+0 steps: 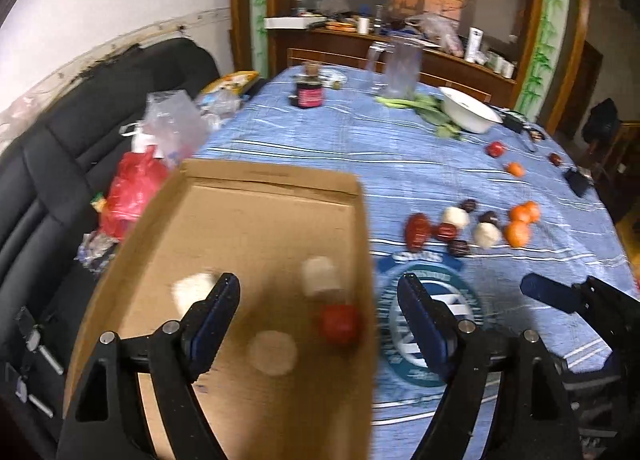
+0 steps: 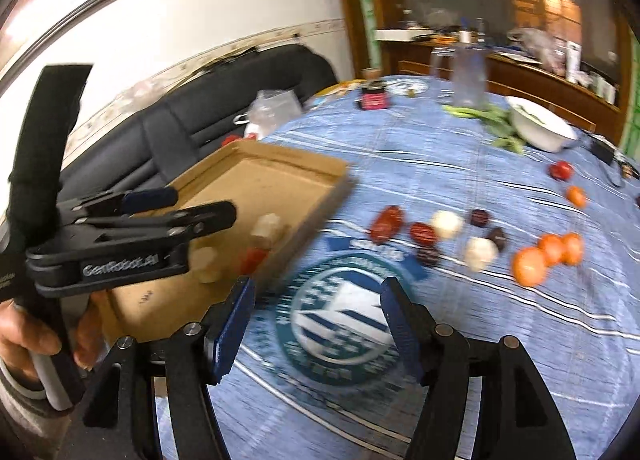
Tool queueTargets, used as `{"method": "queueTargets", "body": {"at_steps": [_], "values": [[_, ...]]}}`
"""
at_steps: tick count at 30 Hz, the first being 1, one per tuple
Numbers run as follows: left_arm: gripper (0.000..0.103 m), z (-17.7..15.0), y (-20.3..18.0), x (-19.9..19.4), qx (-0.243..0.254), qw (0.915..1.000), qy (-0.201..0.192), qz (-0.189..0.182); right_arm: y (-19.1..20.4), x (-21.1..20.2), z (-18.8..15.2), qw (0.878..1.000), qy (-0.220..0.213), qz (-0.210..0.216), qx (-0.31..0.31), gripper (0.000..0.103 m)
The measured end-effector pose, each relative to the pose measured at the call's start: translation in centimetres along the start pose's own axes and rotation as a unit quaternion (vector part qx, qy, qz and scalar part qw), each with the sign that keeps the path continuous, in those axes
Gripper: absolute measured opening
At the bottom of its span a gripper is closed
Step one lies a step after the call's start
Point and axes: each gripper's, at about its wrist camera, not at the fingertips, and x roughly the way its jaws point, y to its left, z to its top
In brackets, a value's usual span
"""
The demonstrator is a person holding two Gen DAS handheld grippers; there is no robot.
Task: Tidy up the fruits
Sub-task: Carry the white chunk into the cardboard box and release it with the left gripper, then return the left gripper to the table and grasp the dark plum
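A shallow cardboard tray [image 1: 224, 220] lies on the blue striped tablecloth [image 1: 360, 148]. In it lie three pale round fruits [image 1: 320, 274] and one red fruit [image 1: 339, 323]. My left gripper [image 1: 318, 324] is open and empty above the tray's near right part. Loose fruits lie on the cloth to the right: red ones [image 1: 418, 232], white ones [image 1: 455, 217], dark ones [image 1: 458, 248] and oranges [image 1: 518, 234]. My right gripper [image 2: 316, 324] is open and empty over the round cloth logo [image 2: 344, 316]. The left gripper [image 2: 180, 208] also shows there, over the tray [image 2: 256, 188].
A white bowl [image 1: 470, 110], green vegetables [image 1: 420, 104], a clear plastic jug [image 1: 402, 68] and a dark jar [image 1: 309, 94] stand at the table's far end. A black sofa [image 1: 80, 132] with plastic bags [image 1: 132, 188] runs along the left. A red fruit [image 1: 496, 149] and an orange [image 1: 516, 169] lie farther right.
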Motion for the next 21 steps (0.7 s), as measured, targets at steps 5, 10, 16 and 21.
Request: {"method": "queueTargets", "body": {"at_steps": [5,10,16,21], "values": [[0.080,-0.4,-2.7,0.7,0.015,0.9996,0.010,-0.022,-3.5,-1.6,-1.2,0.999,-0.003,-0.039,0.021,0.070],[0.080,-0.7,-5.0,2.0,0.026,0.9985,0.027,-0.042,-6.8,-2.6,-2.6,0.997,-0.005,-0.053,0.058,0.070],[0.080,-0.6,-7.8,3.5,0.040,0.9965,0.034,-0.065,-9.1,-3.0,-3.4,0.995,-0.001,-0.073,0.066,0.070],[0.080,-0.1,-10.7,5.5,0.056,0.9947,0.034,-0.079,-10.6,-3.6,-3.7,0.994,-0.008,-0.073,0.075,0.070]]}}
